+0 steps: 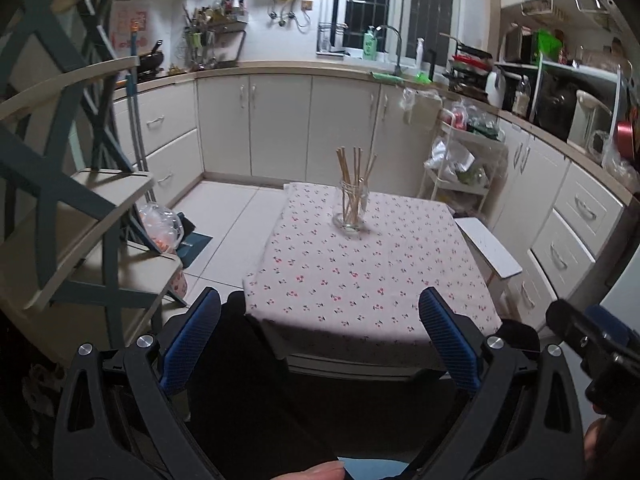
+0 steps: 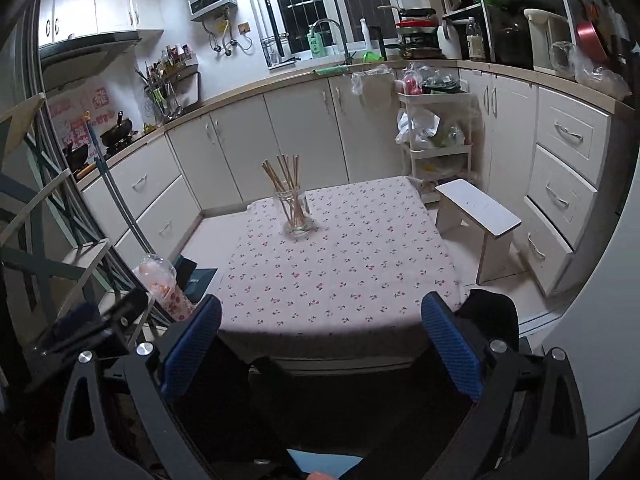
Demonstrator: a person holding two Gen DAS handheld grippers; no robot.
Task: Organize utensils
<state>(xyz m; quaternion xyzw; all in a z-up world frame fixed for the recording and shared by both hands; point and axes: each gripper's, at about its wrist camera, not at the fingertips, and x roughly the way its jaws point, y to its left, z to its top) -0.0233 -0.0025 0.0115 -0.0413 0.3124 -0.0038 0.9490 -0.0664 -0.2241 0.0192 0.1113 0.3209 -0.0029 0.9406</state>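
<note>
Chopsticks [image 1: 354, 178] stand in glass jar [image 1: 351, 210] at your 12 o'clock on table [image 1: 360, 280]; your left gripper [image 1: 320, 332] and right gripper [image 2: 320, 336] both gape, jaws empty.

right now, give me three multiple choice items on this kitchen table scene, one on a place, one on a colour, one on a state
1. Where are the chopsticks?
A. standing in the glass jar on the table
B. lying flat on the tablecloth
C. on the white stool

2. What colour are the pads on the tongs?
A. red
B. blue
C. yellow

3. How do the left tongs and the right tongs stand?
A. both shut on chopsticks
B. one open, one shut
C. both open and holding nothing

Answers:
1. A, the sticks rise upright out of the clear jar on the cherry-print tablecloth.
2. B, each wrist view shows blue textured pads on black arms.
3. C, in both views the pads are wide apart with nothing between them, short of the table.
</note>
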